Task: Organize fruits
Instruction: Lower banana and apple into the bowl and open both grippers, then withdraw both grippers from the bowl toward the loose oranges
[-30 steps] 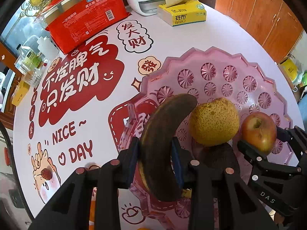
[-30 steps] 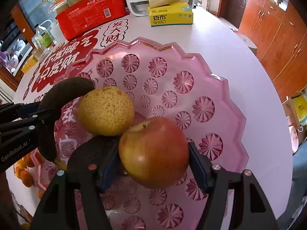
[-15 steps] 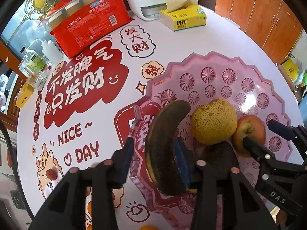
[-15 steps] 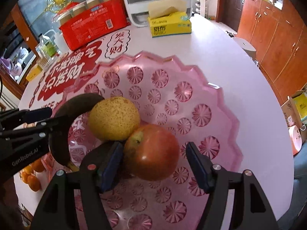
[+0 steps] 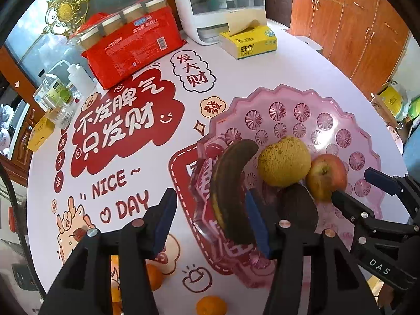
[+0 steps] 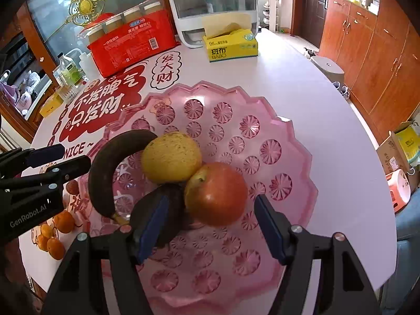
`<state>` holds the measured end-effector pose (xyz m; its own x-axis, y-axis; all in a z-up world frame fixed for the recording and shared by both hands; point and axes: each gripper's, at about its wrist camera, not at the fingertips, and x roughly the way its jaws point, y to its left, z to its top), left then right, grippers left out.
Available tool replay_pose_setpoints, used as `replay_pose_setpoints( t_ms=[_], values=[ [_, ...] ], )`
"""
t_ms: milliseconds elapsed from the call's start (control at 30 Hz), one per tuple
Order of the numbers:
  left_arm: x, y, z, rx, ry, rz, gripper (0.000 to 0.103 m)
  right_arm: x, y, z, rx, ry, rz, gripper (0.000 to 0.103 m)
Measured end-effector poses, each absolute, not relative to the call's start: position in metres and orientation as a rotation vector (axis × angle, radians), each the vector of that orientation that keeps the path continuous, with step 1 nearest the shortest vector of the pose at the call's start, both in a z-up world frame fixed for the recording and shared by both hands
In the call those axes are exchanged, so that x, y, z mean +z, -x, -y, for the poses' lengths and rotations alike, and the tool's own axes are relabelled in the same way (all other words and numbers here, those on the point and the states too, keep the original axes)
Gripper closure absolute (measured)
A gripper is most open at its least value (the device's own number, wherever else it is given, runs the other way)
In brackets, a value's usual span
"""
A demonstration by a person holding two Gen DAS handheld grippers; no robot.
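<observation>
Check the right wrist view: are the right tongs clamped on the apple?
No. The apple rests in the pink tray, with visible gaps to both pads of the right tongs.

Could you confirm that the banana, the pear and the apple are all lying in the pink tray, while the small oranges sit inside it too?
Not quite. The banana, pear and apple do lie in the pink tray, but the small oranges sit outside it on the table, beside the tray's edge. The right wrist view shows this.
</observation>
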<state>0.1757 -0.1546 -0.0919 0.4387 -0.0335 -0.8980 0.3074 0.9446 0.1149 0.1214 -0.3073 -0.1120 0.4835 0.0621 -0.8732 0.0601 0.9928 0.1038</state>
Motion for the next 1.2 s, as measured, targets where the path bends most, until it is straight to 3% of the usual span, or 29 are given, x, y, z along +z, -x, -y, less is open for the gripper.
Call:
replay_pose_setpoints(
  t_ms=[200, 267, 333, 600, 1200],
  values=[
    [-0.076, -0.159, 0.134, -0.213, -0.266, -1.078, 0.048, -0.097, -0.107, 0.296, -0.004, -0.13, -1.042, 0.034],
    [-0.069, -0.153, 0.124, -0.212, -0.255, -1.07, 0.045, -0.089, -0.101, 0.291, -0.007, -0.133, -1.023, 0.034],
    [-0.06, -0.147, 0.115, -0.211, -0.244, -1.051, 0.036, -0.079, -0.096, 0.286, -0.011, -0.134, -1.002, 0.034],
    [-0.024, -0.126, 0.074, -0.204, -0.216, -0.968, 0.027, -0.043, -0.079, 0.256, -0.019, -0.126, -0.926, 0.034],
    [0.004, -0.092, -0.06, -0.129, -0.116, -0.894, 0.024, -0.005, -0.049, 0.154, 0.0, -0.079, -0.806, 0.034]
  ],
)
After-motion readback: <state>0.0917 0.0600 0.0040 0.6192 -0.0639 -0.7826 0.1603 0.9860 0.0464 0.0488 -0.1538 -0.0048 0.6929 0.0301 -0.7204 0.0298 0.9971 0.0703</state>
